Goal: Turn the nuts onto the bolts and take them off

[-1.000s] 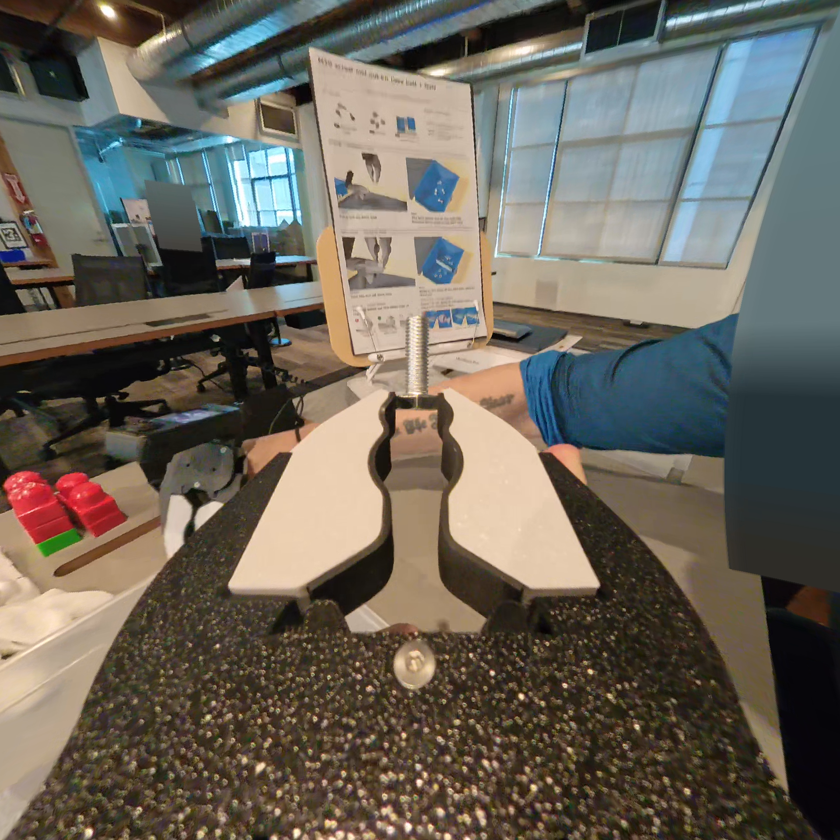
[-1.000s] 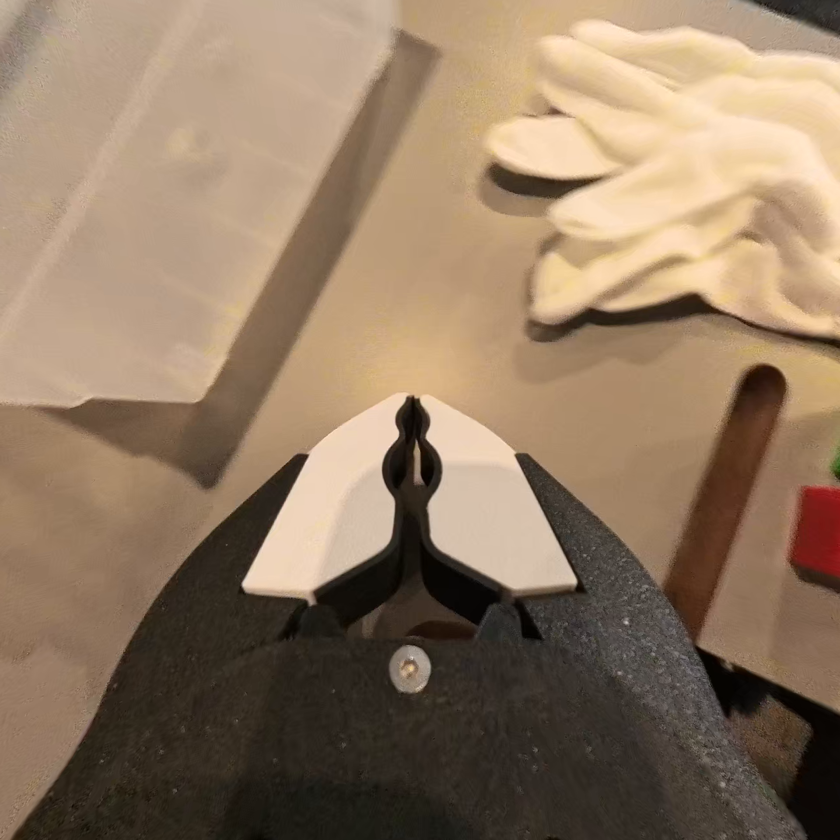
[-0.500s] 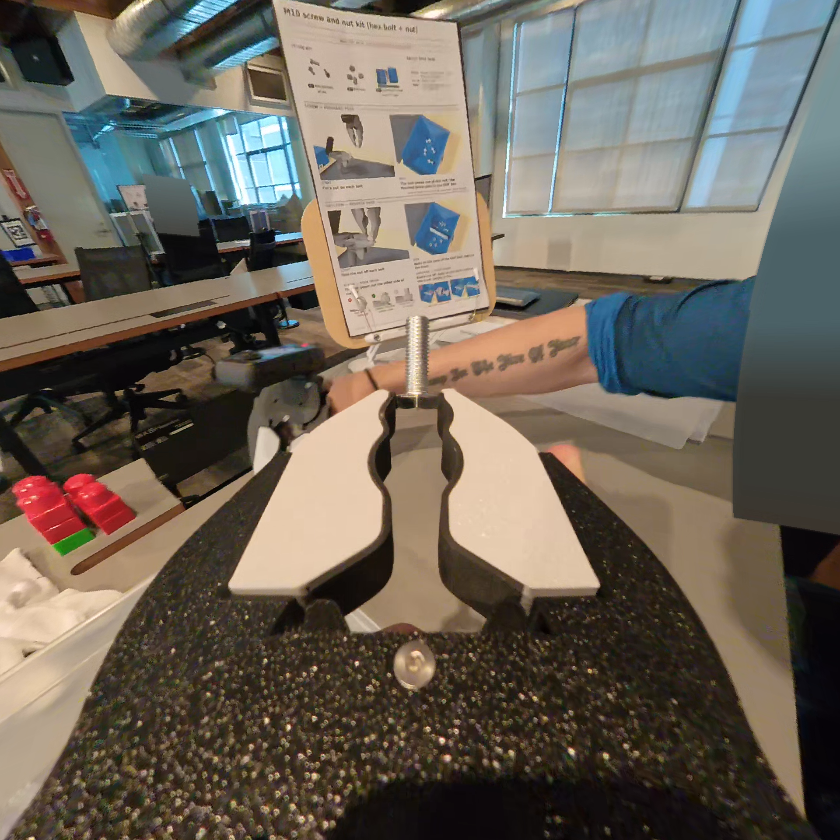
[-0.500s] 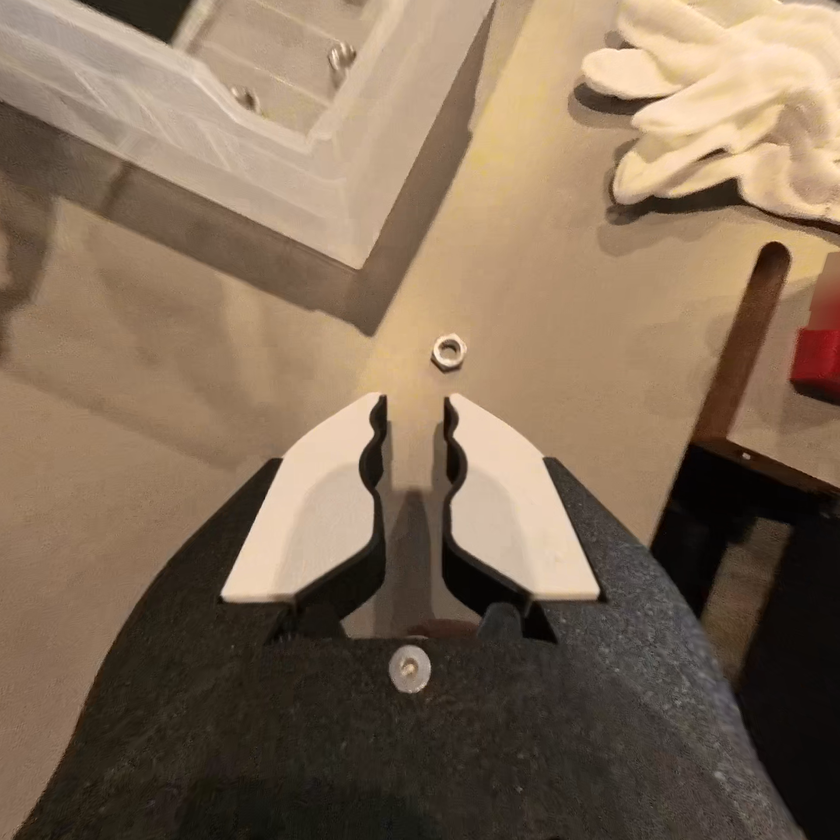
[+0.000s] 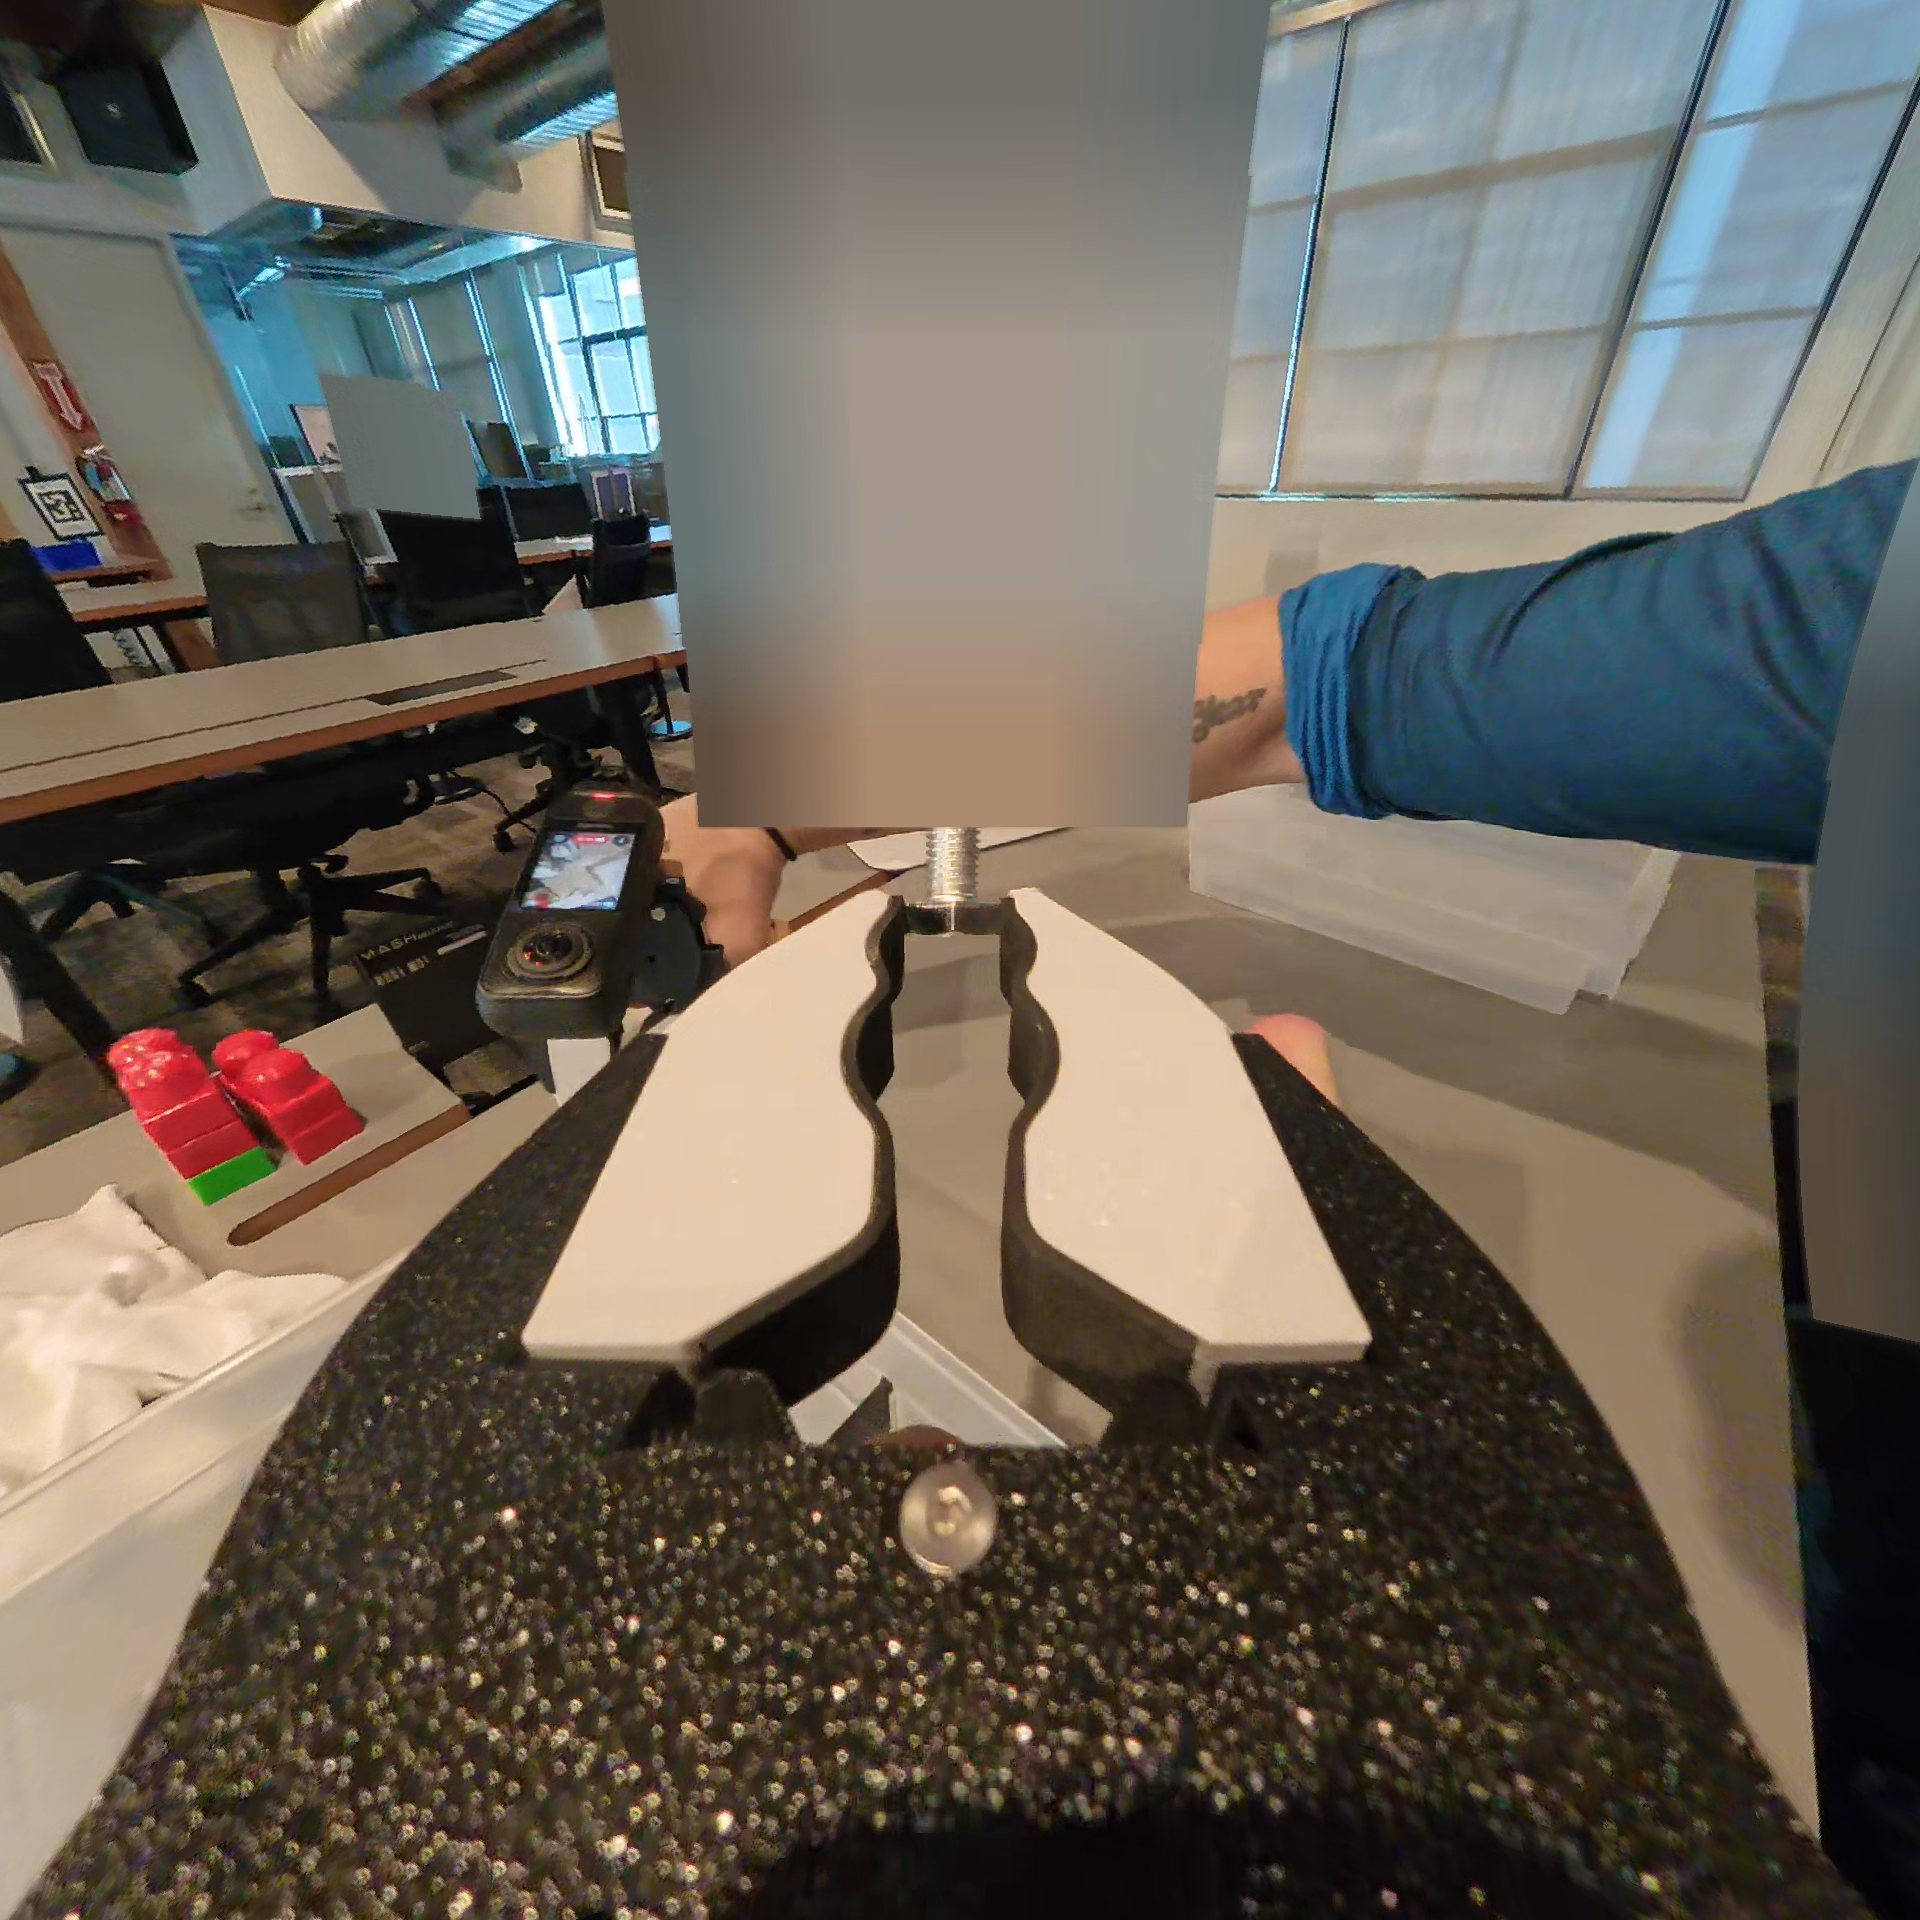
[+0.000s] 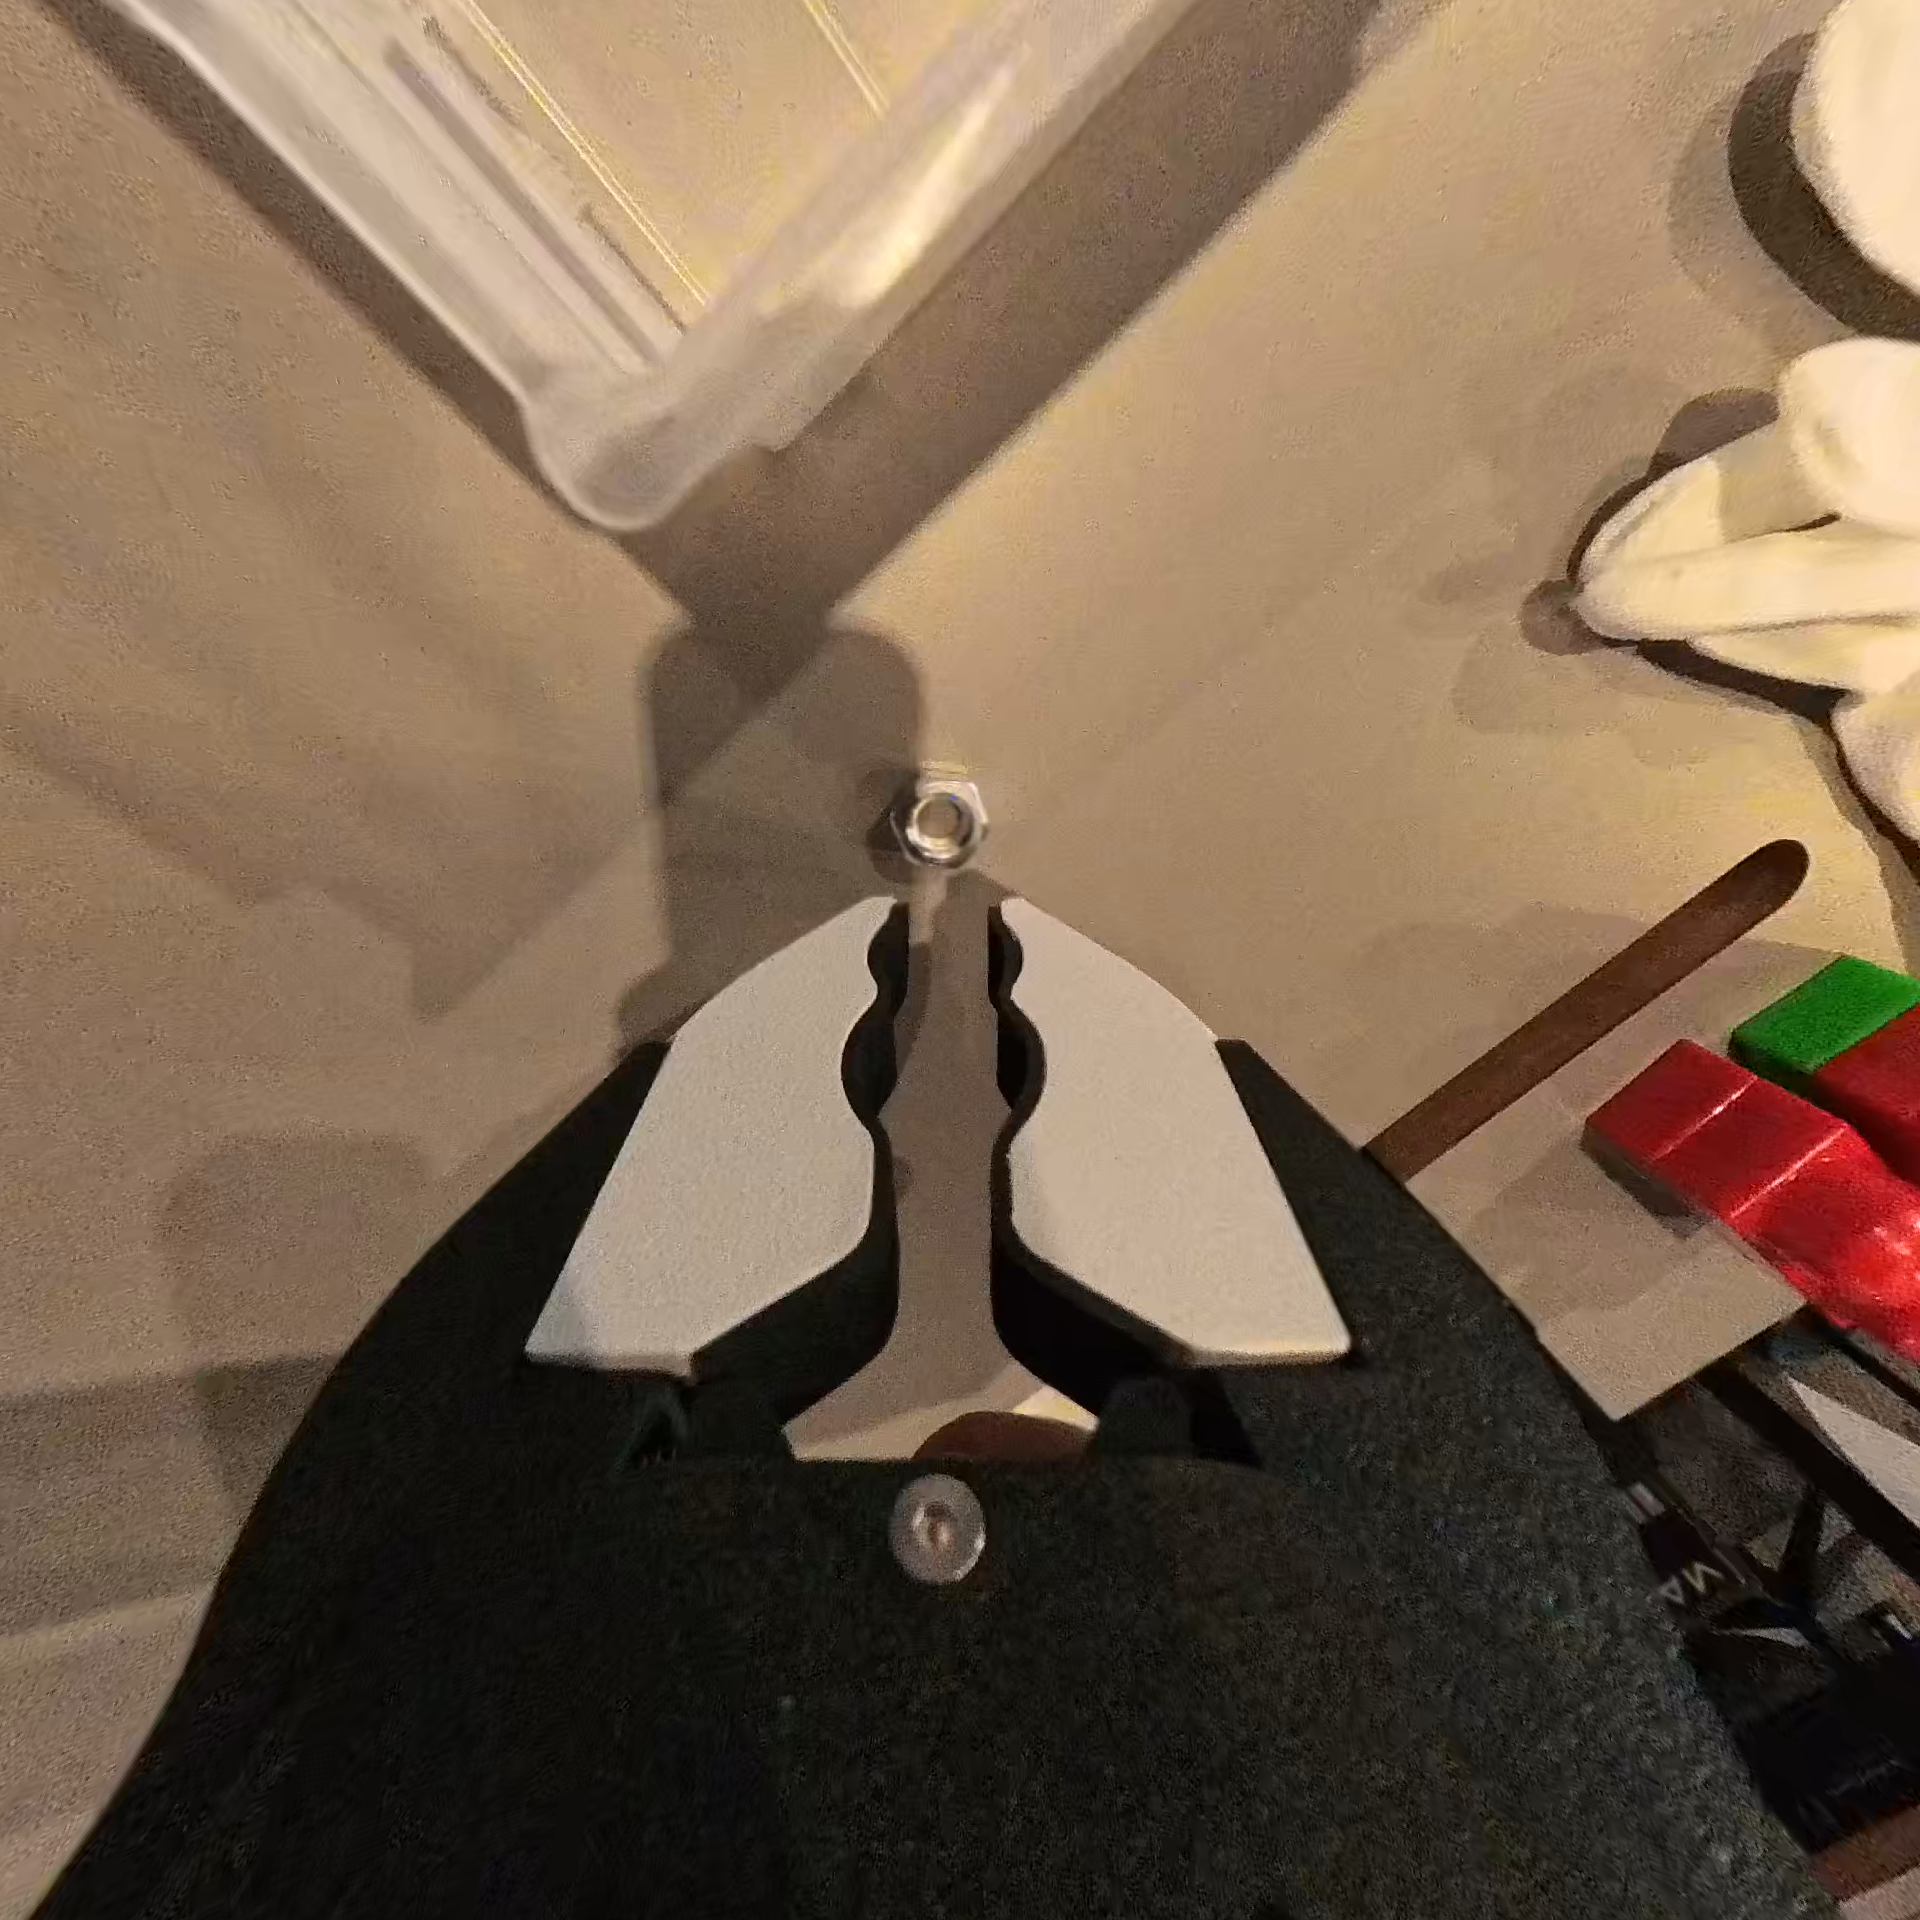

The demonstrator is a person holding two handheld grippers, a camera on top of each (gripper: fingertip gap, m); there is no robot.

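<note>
My left gripper [image 5: 953, 920] is shut on the hex head of a silver bolt [image 5: 952, 868]. The bolt stands upright between the fingertips, threads up, and a blurred patch hides its upper part. My right gripper [image 6: 948, 920] points down at the tan table [image 6: 1195, 623], jaws partly open and empty. A small silver hex nut [image 6: 935, 828] lies flat on the table just beyond its fingertips, in line with the gap and not touching them. The right gripper's black camera body [image 5: 571, 914] shows to the left in the left wrist view.
A clear plastic box [image 6: 644, 260] lies beyond the nut. White gloves [image 6: 1766, 582] lie at the right. Red and green blocks [image 6: 1766, 1174] sit on a board with a brown edge [image 6: 1579, 997]. A person's blue-sleeved arm [image 5: 1558, 665] reaches across above the table. My hands' fingertips stand some 30 cm from each other.
My right gripper went from shut to open, and the nut came into view on the table. It has since moved closer to the nut with a narrower gap. My left gripper still holds the bolt.
</note>
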